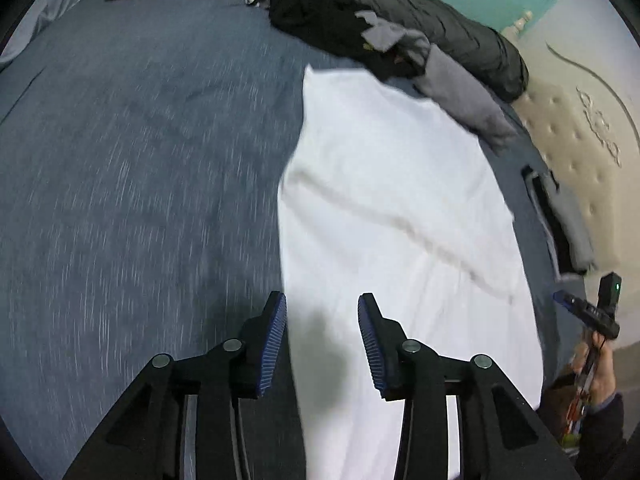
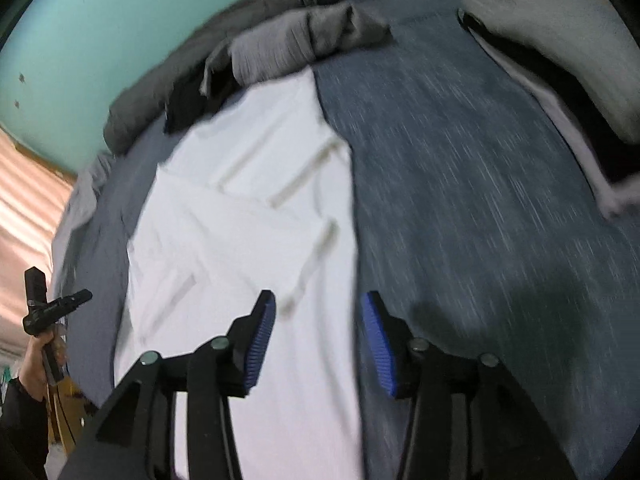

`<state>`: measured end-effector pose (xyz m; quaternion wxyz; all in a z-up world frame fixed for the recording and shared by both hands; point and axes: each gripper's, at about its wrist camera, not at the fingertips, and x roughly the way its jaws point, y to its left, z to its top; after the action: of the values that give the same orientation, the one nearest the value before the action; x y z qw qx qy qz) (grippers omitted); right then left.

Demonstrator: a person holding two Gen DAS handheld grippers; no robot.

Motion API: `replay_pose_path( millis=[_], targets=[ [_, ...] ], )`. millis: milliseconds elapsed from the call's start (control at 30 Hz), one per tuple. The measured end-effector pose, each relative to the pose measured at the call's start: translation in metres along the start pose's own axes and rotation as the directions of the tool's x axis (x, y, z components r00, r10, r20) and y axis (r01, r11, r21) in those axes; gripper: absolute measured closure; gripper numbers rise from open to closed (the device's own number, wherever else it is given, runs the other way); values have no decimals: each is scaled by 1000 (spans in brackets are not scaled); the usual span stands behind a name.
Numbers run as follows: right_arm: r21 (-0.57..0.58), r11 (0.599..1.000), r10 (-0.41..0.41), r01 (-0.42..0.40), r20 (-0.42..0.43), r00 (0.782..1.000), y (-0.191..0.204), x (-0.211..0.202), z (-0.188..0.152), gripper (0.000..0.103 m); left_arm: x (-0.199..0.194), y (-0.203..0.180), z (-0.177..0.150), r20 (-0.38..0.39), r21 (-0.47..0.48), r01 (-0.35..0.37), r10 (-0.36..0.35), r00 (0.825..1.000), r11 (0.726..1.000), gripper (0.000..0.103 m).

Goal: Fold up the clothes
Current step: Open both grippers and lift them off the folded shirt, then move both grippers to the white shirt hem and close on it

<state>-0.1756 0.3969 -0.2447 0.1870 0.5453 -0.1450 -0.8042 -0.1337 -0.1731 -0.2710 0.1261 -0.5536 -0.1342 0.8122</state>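
Item: 1 white garment (image 1: pixel 400 216), laid flat on the blue-grey bedsheet (image 1: pixel 140 160), partly folded lengthwise; further folds remain. 2 grippers: left gripper (image 1: pixel 322 340) and right gripper (image 2: pixel 318 340), both spread, pinching nothing. Unfolded pile (image 1: pixel 360 36) at far edge, perhaps 3 garments; blur hinders counting.
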Motion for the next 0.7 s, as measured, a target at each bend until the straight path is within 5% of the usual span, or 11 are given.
replay_pose_path(
  millis=[333,700],
  targets=[
    [-15,1000,12,-14,-143,990,-7,-22,-77,55,-14,3,-93,-93,-18,7,-8,996,1000,57],
    [-51,999,-1,-11,-229,974,0,-28,-122,55,-9,-5,-146,-178,-2,16,-16,984,1000,54]
  ],
)
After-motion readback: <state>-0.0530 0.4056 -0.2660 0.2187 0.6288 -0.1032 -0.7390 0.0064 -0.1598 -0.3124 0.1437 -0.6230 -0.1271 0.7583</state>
